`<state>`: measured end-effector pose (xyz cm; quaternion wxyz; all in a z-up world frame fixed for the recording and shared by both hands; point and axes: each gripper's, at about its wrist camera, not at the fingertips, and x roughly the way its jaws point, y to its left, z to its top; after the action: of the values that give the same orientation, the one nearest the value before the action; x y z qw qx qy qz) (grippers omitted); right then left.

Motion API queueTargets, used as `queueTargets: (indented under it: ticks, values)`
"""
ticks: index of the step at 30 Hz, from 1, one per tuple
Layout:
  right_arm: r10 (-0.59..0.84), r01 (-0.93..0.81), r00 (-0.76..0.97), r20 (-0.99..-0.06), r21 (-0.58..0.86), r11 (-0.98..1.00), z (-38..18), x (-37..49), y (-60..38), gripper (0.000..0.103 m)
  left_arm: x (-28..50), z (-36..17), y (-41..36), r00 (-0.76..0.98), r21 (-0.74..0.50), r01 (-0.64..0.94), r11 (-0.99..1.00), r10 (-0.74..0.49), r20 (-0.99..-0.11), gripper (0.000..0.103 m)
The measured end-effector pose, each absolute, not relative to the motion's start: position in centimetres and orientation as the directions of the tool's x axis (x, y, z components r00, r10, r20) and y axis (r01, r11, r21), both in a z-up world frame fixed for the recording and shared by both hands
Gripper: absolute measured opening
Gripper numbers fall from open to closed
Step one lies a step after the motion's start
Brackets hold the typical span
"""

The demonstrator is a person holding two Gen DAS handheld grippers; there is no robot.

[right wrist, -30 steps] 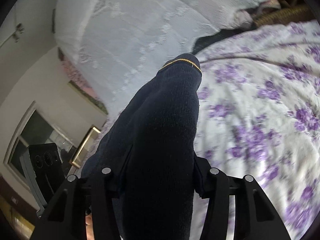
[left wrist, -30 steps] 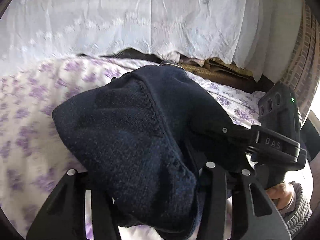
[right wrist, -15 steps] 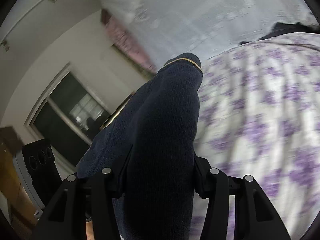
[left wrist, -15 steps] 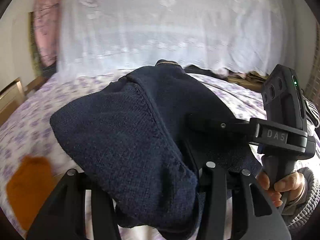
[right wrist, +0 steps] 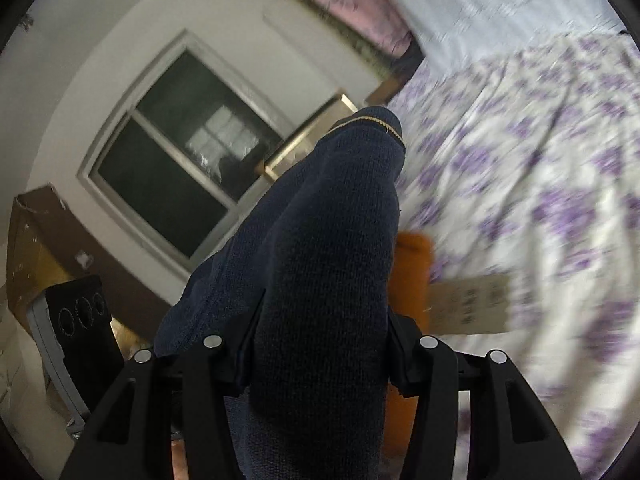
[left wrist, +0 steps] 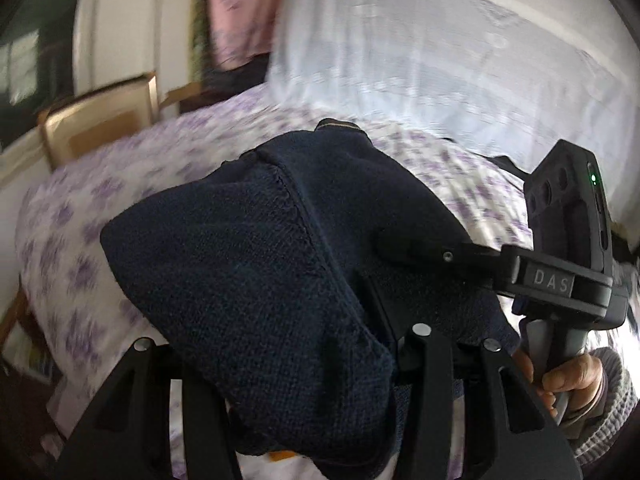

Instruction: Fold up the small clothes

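A dark navy knitted garment point(left wrist: 256, 264) with a thin yellow-trimmed edge is bunched and held up above the bed. My left gripper point(left wrist: 296, 360) is shut on its thick folded part. My right gripper point(right wrist: 320, 356) is shut on another part of the same navy garment point(right wrist: 328, 264), which hangs over its fingers and hides the tips. The right gripper also shows in the left wrist view point(left wrist: 440, 254), clamped on the cloth's right side. An orange garment point(right wrist: 412, 280) lies on the bed behind the navy one.
The bed has a white sheet with purple flowers point(right wrist: 540, 184) point(left wrist: 80, 216). A white lace curtain point(left wrist: 440, 52) hangs behind it. A wooden chair point(left wrist: 100, 124) stands at the bed's left edge. A window point(right wrist: 180, 152), a cardboard box point(right wrist: 32, 248) and a printed paper card point(right wrist: 468, 304) are in view.
Both grippers have swung to the left with the navy garment still in them. The chair, window and orange garment have come into view. The grips have not changed.
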<state>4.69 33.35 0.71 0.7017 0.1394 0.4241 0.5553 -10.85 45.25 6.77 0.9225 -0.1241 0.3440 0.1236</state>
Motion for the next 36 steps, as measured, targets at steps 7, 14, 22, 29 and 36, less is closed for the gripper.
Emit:
queueTargets:
  ticks: [7,14,22,29,36]
  values:
    - [0.848,-0.708,0.033,-0.529,0.587,0.393,-0.9,3.4,34.5,0.055,-12.0,2.5,46.6,0.746,-0.265,-0.378,0.887,0.122,-0.655,0.062]
    - [0.840,-0.807,0.247,-0.483,0.376,0.455,3.8,-0.8,29.0,0.074,-14.8,4.5,43.7,0.677,-0.092,-0.519,0.850,0.342,-0.652,0.091]
    - [0.841,-0.841,0.297,-0.452,0.293,0.455,5.1,-6.9,24.0,0.089,-21.4,5.7,37.9,0.585,0.074,-0.620,0.781,0.523,-0.619,0.095]
    - [0.835,-0.868,0.335,-0.437,0.203,0.454,6.6,-10.8,21.0,0.093,-25.2,7.6,33.0,0.607,0.119,-0.622,0.774,0.573,-0.551,0.099]
    - [0.818,-0.852,0.389,-0.424,0.172,0.494,7.4,-12.2,19.0,0.093,-24.9,8.7,31.1,0.660,0.106,-0.562,0.820,0.522,-0.540,0.099]
